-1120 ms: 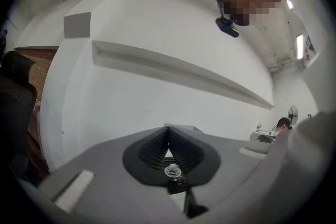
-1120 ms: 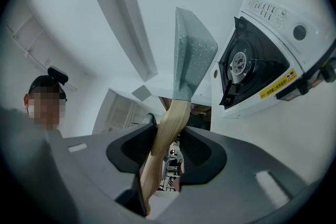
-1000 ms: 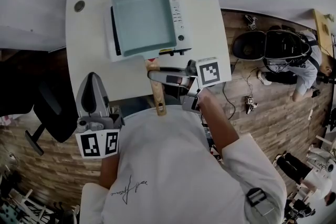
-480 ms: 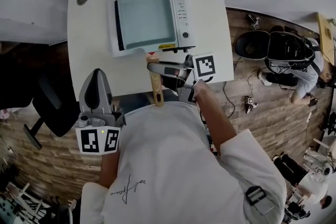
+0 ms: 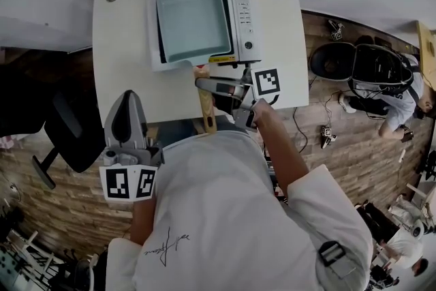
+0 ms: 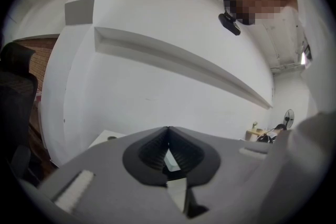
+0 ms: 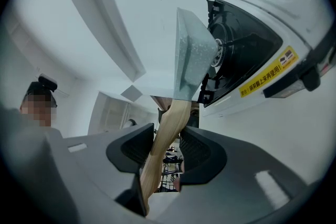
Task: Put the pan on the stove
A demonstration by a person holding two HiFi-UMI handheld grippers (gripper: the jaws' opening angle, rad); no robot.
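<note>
Holding the pan (image 5: 192,20) by its wooden handle (image 5: 206,116): the right gripper (image 5: 203,86) comes in from the right and crosses the handle nearer the pan end than the free end. In the right gripper view its jaws stand partly apart, with the handle running between them. The handle lies against one pad along its length and meets the other near the tip, with a gap showing further back, so that reads as a clamp on the handle. The pan is square, pale blue-grey and empty. It sits over the left part of the white portable stove (image 5: 242,13), covering the burner area, with the control strip and knob clear on the right. In the right gripper view the pan base is right at the black burner supports, but I can't tell whether it's fully resting or just off them. The stove is on the far half of the white table (image 5: 126,71), and the yellow warning label (image 5: 221,59) is on its near edge, just beside the handle root. The handle points near, with its free end past the table's near edge. The left gripper (image 5: 127,97) is at the near left over the table edge, well apart from the stove, its jaws closed together with nothing between them, facing the white wall. A black office chair (image 5: 65,140) stands on the wood floor left of the table.
</note>
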